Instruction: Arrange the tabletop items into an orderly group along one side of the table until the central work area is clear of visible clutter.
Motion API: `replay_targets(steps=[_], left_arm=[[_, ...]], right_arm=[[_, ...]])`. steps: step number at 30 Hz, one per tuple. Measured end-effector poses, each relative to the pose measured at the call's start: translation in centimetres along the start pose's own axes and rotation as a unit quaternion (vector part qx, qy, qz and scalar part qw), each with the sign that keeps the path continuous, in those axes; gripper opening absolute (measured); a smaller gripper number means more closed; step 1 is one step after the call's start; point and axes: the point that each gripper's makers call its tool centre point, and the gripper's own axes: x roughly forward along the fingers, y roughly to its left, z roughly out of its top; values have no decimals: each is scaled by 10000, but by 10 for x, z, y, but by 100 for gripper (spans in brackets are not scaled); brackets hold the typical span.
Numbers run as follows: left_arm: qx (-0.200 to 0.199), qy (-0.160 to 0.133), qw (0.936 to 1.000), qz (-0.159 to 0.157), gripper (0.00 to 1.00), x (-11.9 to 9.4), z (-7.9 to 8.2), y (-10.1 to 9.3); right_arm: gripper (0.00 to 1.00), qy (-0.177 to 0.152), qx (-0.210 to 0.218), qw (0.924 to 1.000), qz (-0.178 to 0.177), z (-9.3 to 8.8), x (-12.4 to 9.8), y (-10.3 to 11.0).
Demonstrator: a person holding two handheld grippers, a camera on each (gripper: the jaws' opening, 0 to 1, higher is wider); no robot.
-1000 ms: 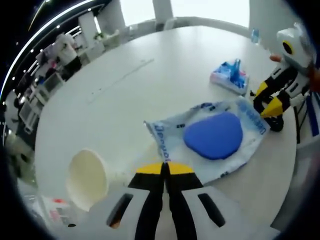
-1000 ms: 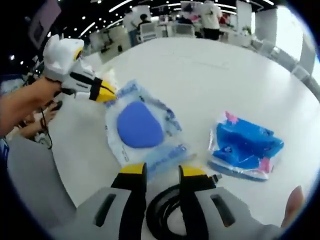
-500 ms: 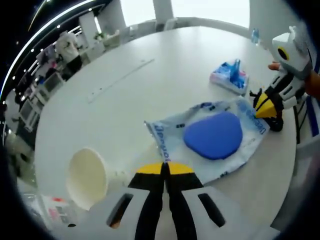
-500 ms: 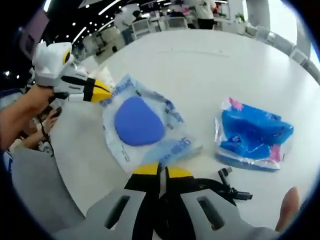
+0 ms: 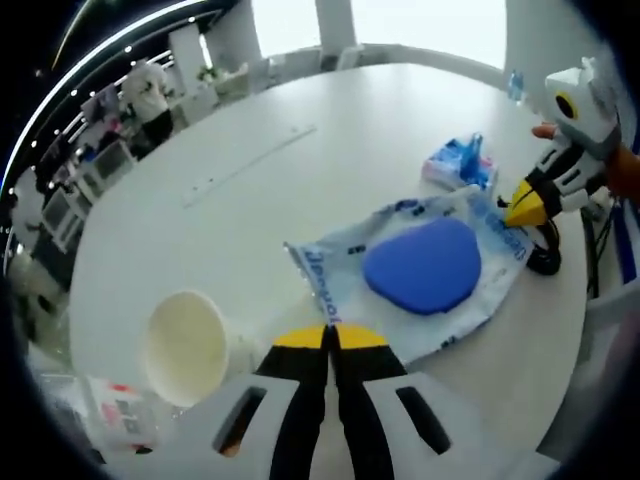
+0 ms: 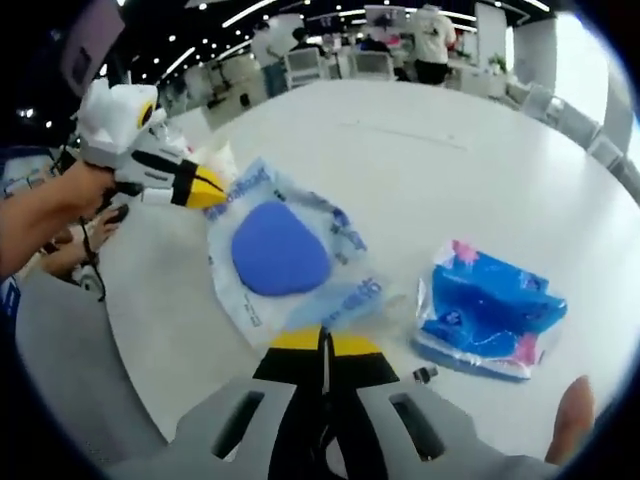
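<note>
While the left gripper (image 5: 327,338) pinches one edge of the clear bag (image 5: 420,275) holding a blue pad (image 5: 423,266), the right gripper (image 6: 322,343) clamps the opposite edge, both with jaws pressed together. Beside the left gripper a cup (image 5: 185,347) lies on the white worktop (image 5: 300,190). Farther along sits a blue packet (image 6: 488,308), close beside the bag.

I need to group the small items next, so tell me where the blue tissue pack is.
In the right gripper view the blue tissue pack lies on the white table, right of the clear bag holding the blue pad.
</note>
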Motion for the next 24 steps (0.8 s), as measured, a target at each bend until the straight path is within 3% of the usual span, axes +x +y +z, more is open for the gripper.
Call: replay_targets(steps=[13,24], left_arm=[[-100,-6,9999,65,0,3,4,1],[11,205,9996,218,0,15,2,0]], right_arm=[[1,-159,-242,9994,-187,32,7,-29],[1,-97,-377,9985,-382,38,21,-43]])
